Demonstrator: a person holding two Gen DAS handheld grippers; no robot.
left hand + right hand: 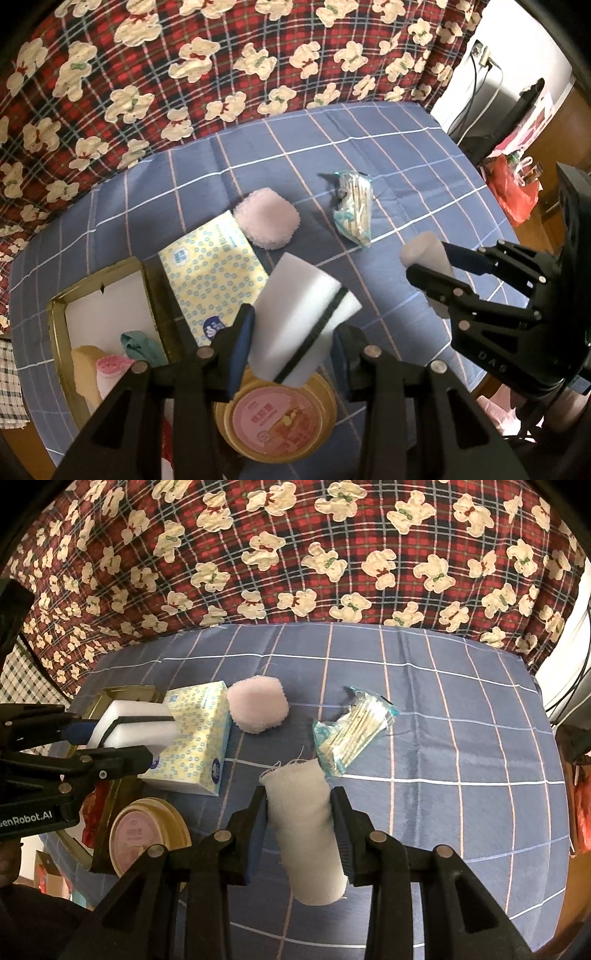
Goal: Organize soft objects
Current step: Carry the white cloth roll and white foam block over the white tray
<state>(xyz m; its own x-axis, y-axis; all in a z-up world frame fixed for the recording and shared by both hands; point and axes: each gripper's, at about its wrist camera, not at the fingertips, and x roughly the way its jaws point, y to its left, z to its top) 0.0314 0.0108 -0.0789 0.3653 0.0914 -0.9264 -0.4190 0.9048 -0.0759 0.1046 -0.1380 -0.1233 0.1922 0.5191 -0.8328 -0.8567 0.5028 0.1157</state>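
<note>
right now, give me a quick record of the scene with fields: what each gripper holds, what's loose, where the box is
left gripper: shut on white sponge with dark stripe
right gripper: shut on gauze roll
loose on blue checked cloth: pink puff, cotton swab packet, tissue pack
gold tin box: open, left of tissue pack, soft items inside
round lid: on cloth, below sponge in left wrist view

One sponge point(306, 317), one gauze roll point(306, 834) and one puff point(266, 218) are showing. One tissue pack point(212, 273), one swab bag point(352, 206), one tin point(59, 306) and one lid point(275, 421) are lying about.
</note>
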